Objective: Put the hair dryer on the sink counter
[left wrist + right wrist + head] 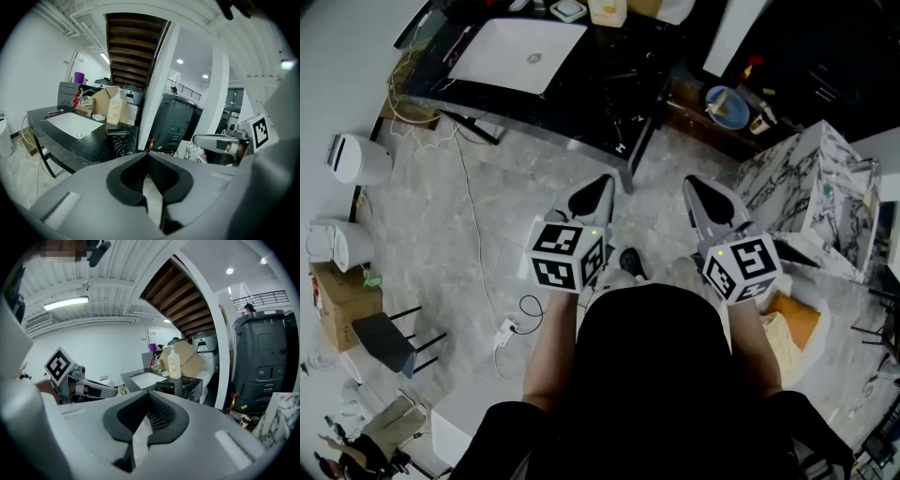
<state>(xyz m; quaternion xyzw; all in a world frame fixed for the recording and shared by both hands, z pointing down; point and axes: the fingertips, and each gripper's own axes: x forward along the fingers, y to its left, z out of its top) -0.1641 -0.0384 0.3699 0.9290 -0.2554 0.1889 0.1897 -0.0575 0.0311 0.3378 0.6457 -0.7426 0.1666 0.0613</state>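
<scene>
Hair dryer [117, 133] is found lying at the black worktop's [89, 140] nearest corner beside the sink [72, 124], left tongs [149, 152] and right tongs [150, 393] held shut and empty well short of it; its coiled cord [120, 148] could be snagged, dragging it off.

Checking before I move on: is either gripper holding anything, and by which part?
Nothing. The left gripper and right gripper are shut and empty; the hair dryer lies on the counter.

the hair dryer [116, 133] lies on the counter [86, 146], right of the sink [72, 123], before the bottle [115, 108].
</scene>
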